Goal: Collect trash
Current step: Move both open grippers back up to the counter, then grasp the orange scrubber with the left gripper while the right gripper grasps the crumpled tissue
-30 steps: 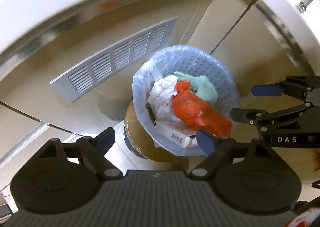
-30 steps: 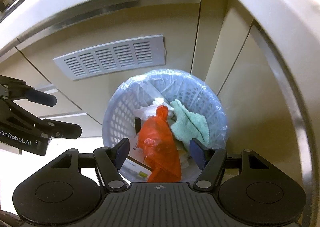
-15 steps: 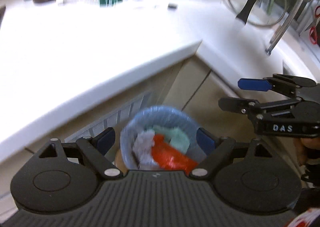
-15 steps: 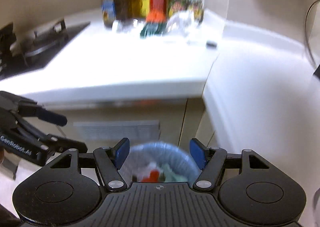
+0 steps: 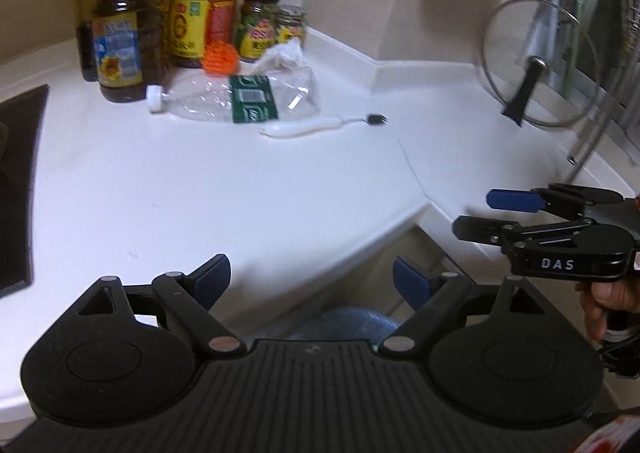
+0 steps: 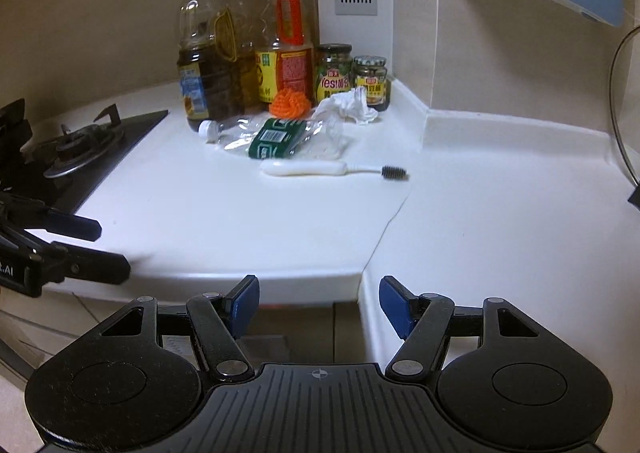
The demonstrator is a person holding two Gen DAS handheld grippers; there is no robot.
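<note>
On the white countertop [image 5: 200,193] lie a crushed clear bottle with a green label [image 5: 244,99] [image 6: 276,137], a crumpled white tissue [image 5: 280,55] [image 6: 348,107], an orange mesh ball [image 5: 220,57] [image 6: 290,103] and a white brush [image 5: 308,128] [image 6: 316,169]. Only the top of the blue-lined bin [image 5: 344,323] shows, below the counter edge. My left gripper [image 5: 310,277] [image 6: 100,249] is open and empty at the counter's front edge. To its right, my right gripper [image 6: 320,295] [image 5: 484,213] is also open and empty. Both are well short of the litter.
Oil bottles [image 6: 208,65] and two jars [image 6: 334,71] stand in the back corner behind the litter. A gas stove [image 6: 76,145] is at the left. A glass pot lid [image 5: 532,65] leans at the right near a faucet [image 5: 600,125]. A hand [image 5: 604,299] holds the right gripper.
Both grippers have risen from over the bin and tilted upward. The views now show the countertop and its litter instead of the bin's contents. Their jaws stand as before.
</note>
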